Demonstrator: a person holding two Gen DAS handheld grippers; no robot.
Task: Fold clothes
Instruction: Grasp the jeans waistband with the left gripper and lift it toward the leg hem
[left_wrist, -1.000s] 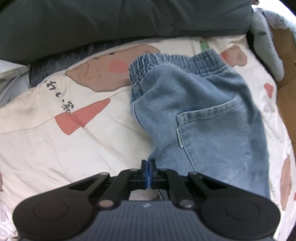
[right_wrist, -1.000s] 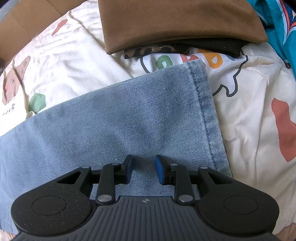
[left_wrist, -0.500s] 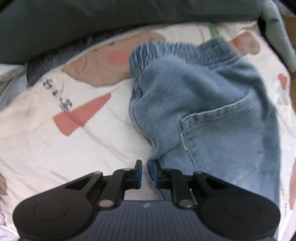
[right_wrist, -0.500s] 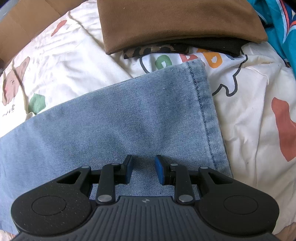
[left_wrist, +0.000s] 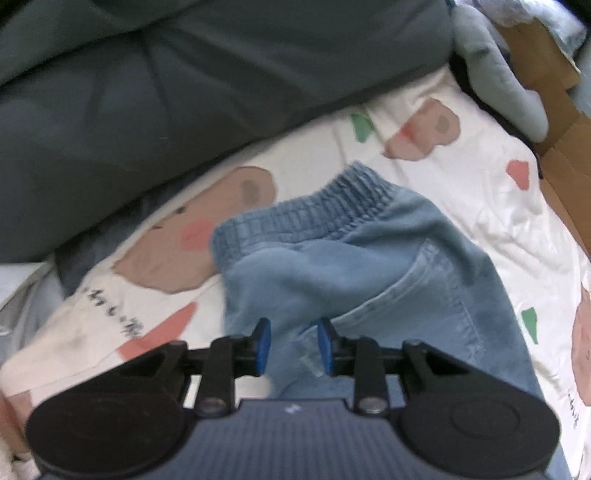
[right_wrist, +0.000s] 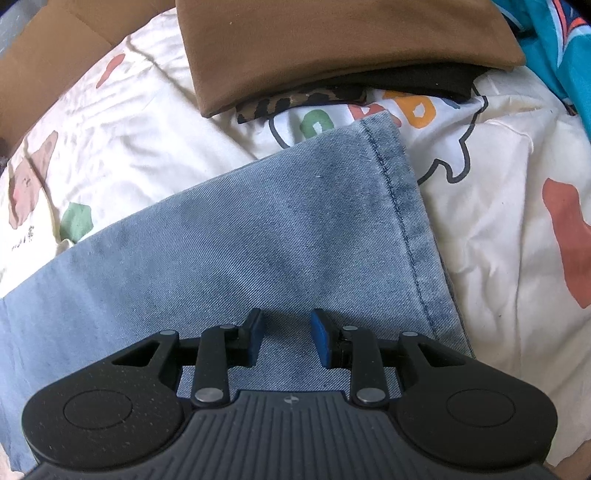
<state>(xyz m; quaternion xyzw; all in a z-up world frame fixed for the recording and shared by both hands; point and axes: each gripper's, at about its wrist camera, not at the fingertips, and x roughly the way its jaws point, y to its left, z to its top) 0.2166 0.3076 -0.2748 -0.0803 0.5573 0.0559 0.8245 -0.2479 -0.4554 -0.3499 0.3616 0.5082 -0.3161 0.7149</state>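
Two grippers parted and empty, yours: left gripper, jaws opening, above the light-blue denim trousers' pocket side, right gripper over the leg near its hem, mid-bedsheet; soft, floppy, so pinch waistband and hem.

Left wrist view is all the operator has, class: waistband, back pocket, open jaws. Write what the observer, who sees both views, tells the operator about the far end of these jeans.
Operator: Where does the leg of the jeans end?
Observer: Its stitched hem lies flat on the printed sheet, just short of a folded brown garment.
Operator: Is the right gripper holding that leg?
Observer: No. Its jaws stand apart above the denim, pinching nothing.
Operator: Anything under the brown piece?
Observer: A leopard-print edge and a black layer show beneath it.
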